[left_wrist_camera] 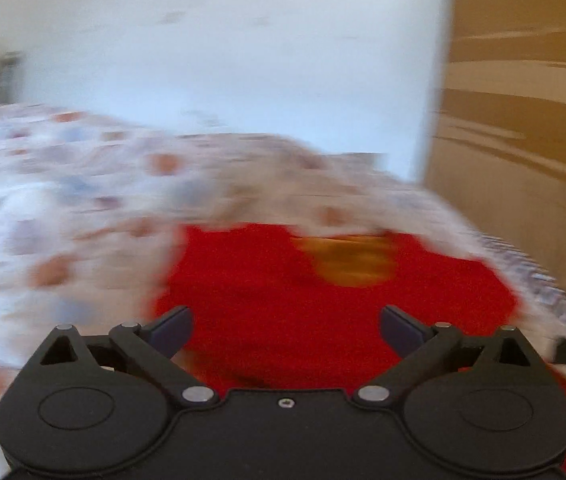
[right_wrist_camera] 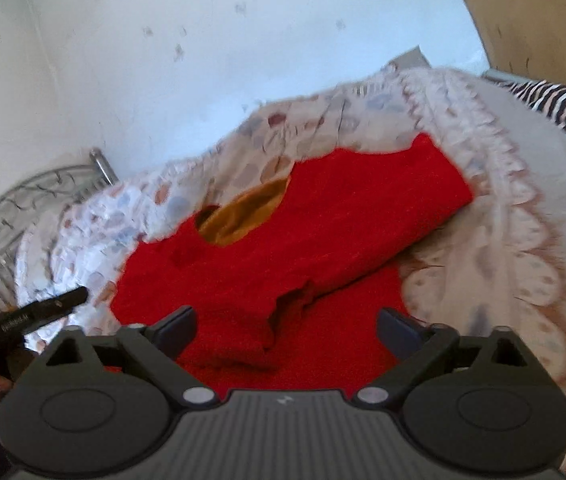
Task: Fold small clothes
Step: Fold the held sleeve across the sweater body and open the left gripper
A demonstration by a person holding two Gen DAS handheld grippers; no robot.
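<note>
A small red garment (right_wrist_camera: 303, 248) with an orange-yellow lining at its neck opening (right_wrist_camera: 243, 212) lies spread on a patterned bedspread. One sleeve is folded in across its body. It also shows, blurred, in the left wrist view (left_wrist_camera: 303, 292). My left gripper (left_wrist_camera: 286, 330) is open and empty just above the garment's near edge. My right gripper (right_wrist_camera: 287, 330) is open and empty above the garment's lower part. The left gripper shows at the left edge of the right wrist view (right_wrist_camera: 31, 316).
The bedspread (right_wrist_camera: 503, 240) has a scalloped lace edge and a spotted print. A white wall (right_wrist_camera: 203, 60) stands behind the bed. A metal bed frame (right_wrist_camera: 43, 192) is at the left. A striped cloth (right_wrist_camera: 563, 108) lies at the far right, beside a wooden panel (left_wrist_camera: 523, 100).
</note>
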